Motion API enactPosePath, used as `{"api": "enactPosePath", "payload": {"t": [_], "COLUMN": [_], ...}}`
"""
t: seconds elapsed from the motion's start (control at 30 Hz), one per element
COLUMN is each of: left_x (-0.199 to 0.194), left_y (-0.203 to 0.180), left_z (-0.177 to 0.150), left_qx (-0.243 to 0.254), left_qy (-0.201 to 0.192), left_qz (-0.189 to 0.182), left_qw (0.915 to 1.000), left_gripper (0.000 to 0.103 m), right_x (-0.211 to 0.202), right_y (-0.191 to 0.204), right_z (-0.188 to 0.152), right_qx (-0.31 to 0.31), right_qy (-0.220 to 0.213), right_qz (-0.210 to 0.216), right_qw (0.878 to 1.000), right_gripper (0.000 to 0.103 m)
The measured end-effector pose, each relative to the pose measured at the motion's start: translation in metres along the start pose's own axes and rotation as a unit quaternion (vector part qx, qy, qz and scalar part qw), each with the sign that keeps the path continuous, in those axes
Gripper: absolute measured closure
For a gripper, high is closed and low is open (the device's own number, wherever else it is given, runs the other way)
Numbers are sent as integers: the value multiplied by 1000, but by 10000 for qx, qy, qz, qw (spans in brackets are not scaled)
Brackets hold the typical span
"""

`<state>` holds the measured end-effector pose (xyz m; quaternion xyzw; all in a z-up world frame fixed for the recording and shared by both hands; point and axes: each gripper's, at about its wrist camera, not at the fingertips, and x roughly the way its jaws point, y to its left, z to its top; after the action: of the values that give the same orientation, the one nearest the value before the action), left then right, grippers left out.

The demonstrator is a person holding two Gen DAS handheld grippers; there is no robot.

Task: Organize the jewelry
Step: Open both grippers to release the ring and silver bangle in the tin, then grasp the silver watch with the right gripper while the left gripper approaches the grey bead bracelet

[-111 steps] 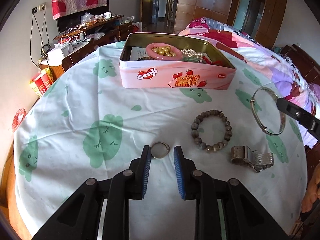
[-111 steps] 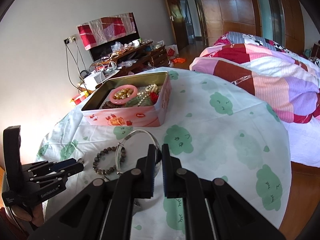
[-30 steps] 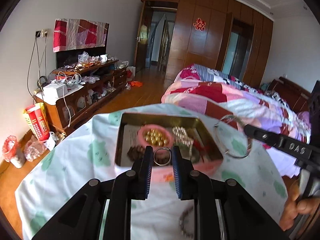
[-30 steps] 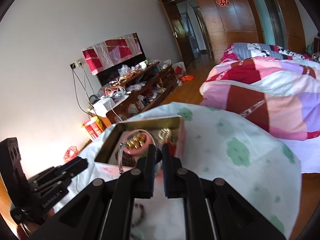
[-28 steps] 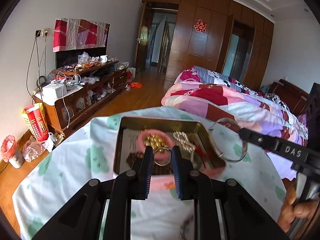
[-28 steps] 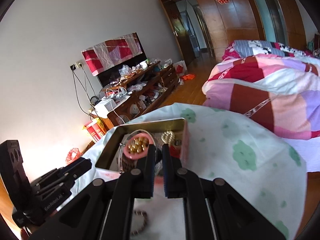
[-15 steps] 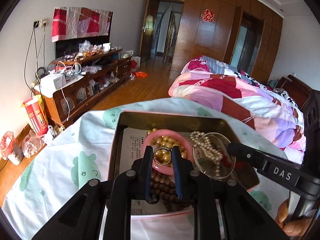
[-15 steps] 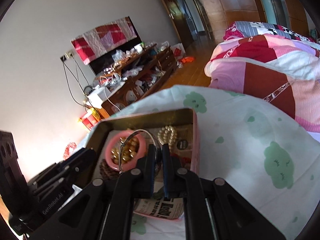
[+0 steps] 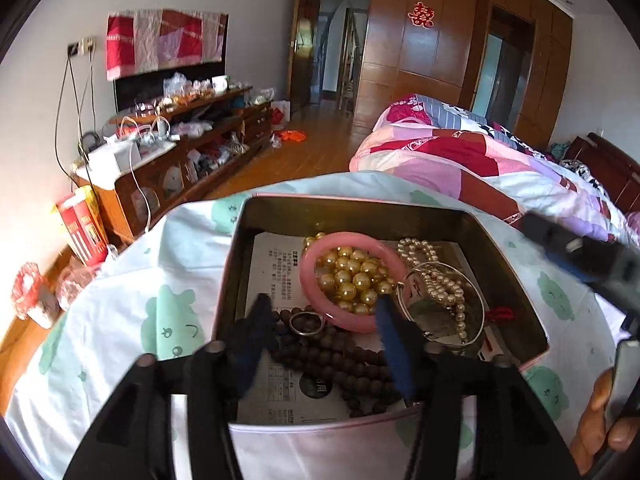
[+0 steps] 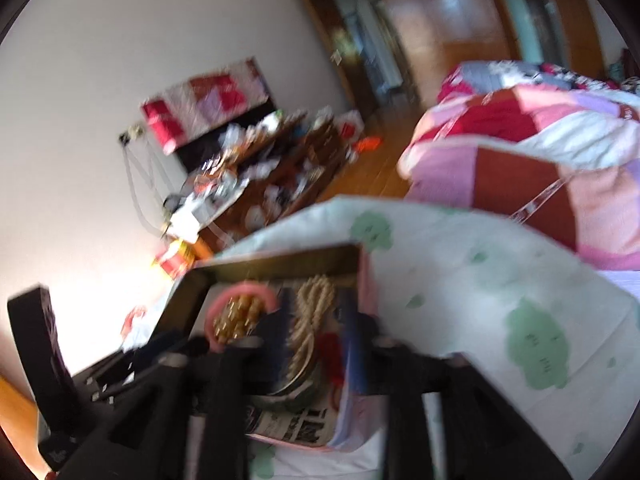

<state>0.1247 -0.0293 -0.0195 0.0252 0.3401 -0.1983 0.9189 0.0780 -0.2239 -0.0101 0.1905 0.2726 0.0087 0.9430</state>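
A small silver ring (image 9: 307, 323) lies inside the open tin (image 9: 236, 248), resting on a strand of dark brown wooden beads (image 9: 340, 354) and just beside the pink bangle (image 9: 310, 276) that encircles a heap of gold beads (image 9: 352, 276). Next to the bangle, a thin silver bangle (image 9: 478, 300) lies over a string of pearls (image 9: 434, 276), with a bit of red cord (image 9: 500, 314) near the tin's right wall. Printed paper (image 9: 276, 268) lines the bottom.

The left gripper (image 9: 322, 330) hovers over the tin's near edge, its fingers (image 9: 394, 340) spread wide with the ring lying free between them, touched by neither. The right gripper (image 10: 316, 340) is over the same tin from the other side; its view is motion-blurred, but its fingers (image 10: 354, 344) are parted and grasp nothing, the silver bangle (image 10: 294, 376) lying below them on the pearls (image 10: 312, 308).

The tin sits on a counter covered with a white cloth printed with green figures (image 9: 172, 320). A quilted bed (image 9: 460, 160) stands behind it.
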Motion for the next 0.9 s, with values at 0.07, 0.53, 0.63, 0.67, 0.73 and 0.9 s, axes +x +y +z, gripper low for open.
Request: {"api": "enactPosePath", "payload": {"t": [0.07, 0.53, 0.63, 0.67, 0.73, 0.9], "left_x": [-3, -49, -56, -59, -65, -74], "left_y": [0, 21, 21, 20, 17, 12], "left_z": [0, -22, -32, -35, -39, -51], "left_qx": [15, -621, -678, -685, -657, -575], "left_qy": [-86, -292, -225, -215, -207, -134], "left_qz": [6, 18, 10, 4, 1, 41], "left_qw": [10000, 9976, 9974, 9974, 9976, 9982], "left_gripper": [42, 42, 42, 42, 42, 42], "right_x": [-10, -55, -62, -65, -70, -83], "right_y": [-4, -14, -20, -23, -25, -23], "right_z": [2, -4, -16, -19, -21, -37], "right_qx": [85, -107, -19, 20, 61, 22], "right_qy": [-307, -731, -527, -488, -456, -405], "right_qz": [-226, -1172, -1223, -1212, -1229, -1285], "right_qw": [9992, 9904, 9911, 9914, 9914, 9909], "right_gripper": [7, 7, 7, 7, 7, 7]}}
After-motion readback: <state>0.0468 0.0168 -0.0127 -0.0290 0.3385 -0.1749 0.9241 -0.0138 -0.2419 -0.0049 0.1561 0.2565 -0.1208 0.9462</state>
